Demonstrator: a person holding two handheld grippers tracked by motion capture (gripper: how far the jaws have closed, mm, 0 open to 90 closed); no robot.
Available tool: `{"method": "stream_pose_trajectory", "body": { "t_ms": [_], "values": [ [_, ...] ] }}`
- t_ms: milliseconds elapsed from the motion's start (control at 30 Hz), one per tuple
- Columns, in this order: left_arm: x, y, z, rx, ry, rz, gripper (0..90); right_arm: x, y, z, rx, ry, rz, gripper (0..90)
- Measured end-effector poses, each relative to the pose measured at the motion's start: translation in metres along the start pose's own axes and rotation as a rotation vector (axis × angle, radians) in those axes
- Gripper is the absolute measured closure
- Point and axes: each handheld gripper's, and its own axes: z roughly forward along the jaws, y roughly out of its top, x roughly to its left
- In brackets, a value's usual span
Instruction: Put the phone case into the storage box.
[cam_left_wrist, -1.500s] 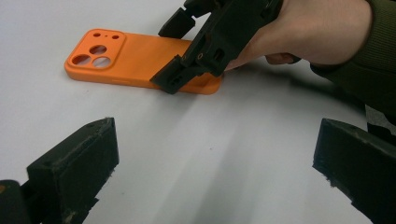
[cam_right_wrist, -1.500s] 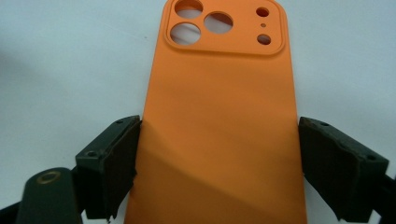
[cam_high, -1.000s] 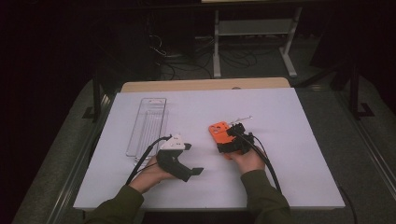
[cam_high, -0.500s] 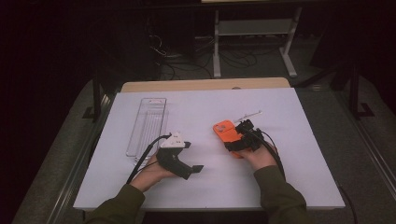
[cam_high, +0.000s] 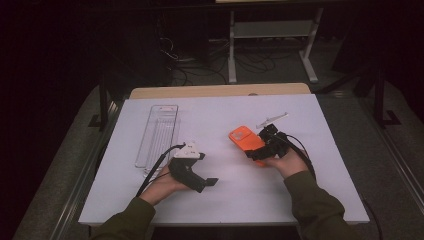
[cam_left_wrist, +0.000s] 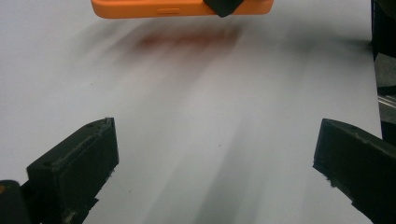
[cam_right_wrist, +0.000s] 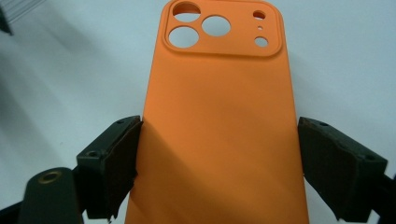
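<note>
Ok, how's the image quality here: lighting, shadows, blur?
High view: dim, dark surroundings, white table lit. Left gripper view: streaky shadows on the table, reddish tint under the orange phone case. Right gripper view: case sharp, evenly lit, shadow across its lower part.

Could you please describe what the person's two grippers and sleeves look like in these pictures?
Both arms wear olive-green sleeves. The left gripper has a black body with a white top piece; the right gripper is black with a grey three-cornered plate above it. A black cable trails from each. The jaws are blocky, matte black, with worn edges.
</note>
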Motion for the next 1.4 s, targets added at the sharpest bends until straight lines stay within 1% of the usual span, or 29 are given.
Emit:
{"method": "stream_pose_trajectory", "body": {
  "t_ms": [67, 133, 200, 233, 300, 367, 433, 467, 500, 533, 567, 667, 700, 733, 767, 800, 833, 933, 967, 1000, 1033, 1100, 1167, 1233, 1267, 1300, 1333, 1367, 1400],
  "values": [
    [0.001, 0.001, 0.000, 0.008, 0.001, 0.009, 0.0, -0.001, 0.000, -0.003, -0.004, 0.009, -0.021, 15.2],
    [0.001, 0.002, 0.001, 0.013, 0.002, 0.002, 0.0, -0.002, 0.000, -0.008, -0.009, 0.020, -0.044, 15.2],
    [0.002, 0.003, 0.002, 0.016, 0.005, 0.007, 0.0, -0.003, -0.001, -0.012, -0.018, 0.036, -0.051, 15.1],
    [0.003, 0.003, 0.002, 0.017, 0.004, 0.005, 0.0, -0.004, -0.002, -0.015, -0.023, 0.044, -0.066, 15.1],
    [0.003, 0.004, 0.001, 0.026, 0.000, 0.003, 0.0, -0.006, -0.004, -0.018, -0.035, 0.070, -0.070, 15.2],
    [0.002, 0.007, 0.000, 0.032, 0.008, 0.011, 0.0, -0.008, -0.005, -0.020, -0.044, 0.073, -0.080, 15.1],
    [0.001, 0.009, -0.001, 0.030, 0.002, 0.013, 0.0, -0.010, -0.007, -0.023, -0.048, 0.087, -0.092, 15.1],
    [0.001, 0.010, -0.002, 0.042, 0.002, 0.021, 0.0, -0.011, -0.007, -0.024, -0.049, 0.091, -0.103, 15.1],
    [0.001, 0.011, -0.002, 0.043, -0.002, 0.026, 0.0, -0.012, -0.007, -0.025, -0.048, 0.095, -0.101, 15.1],
    [0.001, 0.013, -0.003, 0.051, -0.006, 0.037, 0.0, -0.013, -0.008, -0.025, -0.051, 0.091, -0.125, 15.1],
    [0.000, 0.014, -0.003, 0.049, -0.007, 0.026, 0.0, -0.014, -0.008, -0.027, -0.057, 0.105, -0.130, 15.1],
    [0.000, 0.018, -0.005, 0.055, -0.006, 0.054, 0.0, -0.017, -0.009, -0.030, -0.066, 0.123, -0.161, 15.1],
    [0.000, 0.019, -0.006, 0.052, -0.011, 0.046, 0.0, -0.017, -0.010, -0.031, -0.072, 0.134, -0.175, 15.1],
    [0.000, 0.021, -0.007, 0.057, -0.018, 0.051, 0.0, -0.017, -0.010, -0.032, -0.070, 0.143, -0.184, 15.1],
    [0.000, 0.022, -0.007, 0.056, -0.027, 0.050, 0.0, -0.017, -0.011, -0.032, -0.070, 0.144, -0.208, 15.1],
    [0.000, 0.023, -0.007, 0.061, -0.026, 0.064, 0.0, -0.016, -0.011, -0.033, -0.072, 0.150, -0.215, 15.1],
    [-0.001, 0.025, -0.007, 0.061, -0.025, 0.068, 0.0, -0.016, -0.011, -0.033, -0.070, 0.153, -0.220, 15.1],
    [0.000, 0.029, -0.009, 0.081, -0.025, 0.094, 0.0, -0.014, -0.012, -0.032, -0.062, 0.171, -0.232, 15.1],
    [-0.001, 0.030, -0.009, 0.078, -0.022, 0.090, 0.0, -0.013, -0.013, -0.032, -0.063, 0.171, -0.246, 15.1],
    [-0.001, 0.031, -0.010, 0.080, -0.021, 0.091, 0.0, -0.012, -0.013, -0.032, -0.055, 0.179, -0.245, 15.1],
    [0.000, 0.032, -0.010, 0.087, -0.024, 0.102, 0.0, -0.012, -0.013, -0.032, -0.052, 0.181, -0.249, 15.1],
    [0.001, 0.034, -0.011, 0.084, -0.039, 0.110, 0.0, -0.011, -0.014, -0.032, -0.046, 0.187, -0.258, 15.1],
    [0.002, 0.035, -0.012, 0.074, -0.042, 0.108, 0.0, -0.009, -0.015, -0.032, -0.045, 0.202, -0.272, 15.1],
    [0.004, 0.038, -0.014, 0.078, -0.050, 0.116, 0.0, -0.008, -0.015, -0.032, -0.042, 0.214, -0.284, 15.1],
    [0.005, 0.039, -0.015, 0.079, -0.048, 0.127, 0.0, -0.007, -0.015, -0.032, -0.041, 0.219, -0.286, 15.1],
    [0.007, 0.040, -0.016, 0.080, -0.057, 0.129, 0.0, -0.007, -0.015, -0.033, -0.042, 0.220, -0.289, 15.1],
    [0.007, 0.041, -0.016, 0.075, -0.069, 0.114, 0.0, -0.006, -0.014, -0.033, -0.044, 0.226, -0.295, 15.1],
    [0.008, 0.043, -0.018, 0.089, -0.068, 0.131, 0.0, -0.006, -0.014, -0.033, -0.041, 0.229, -0.299, 15.1],
    [0.009, 0.044, -0.019, 0.086, -0.071, 0.126, 0.0, -0.006, -0.014, -0.033, -0.040, 0.231, -0.311, 15.1]
  ]
}}
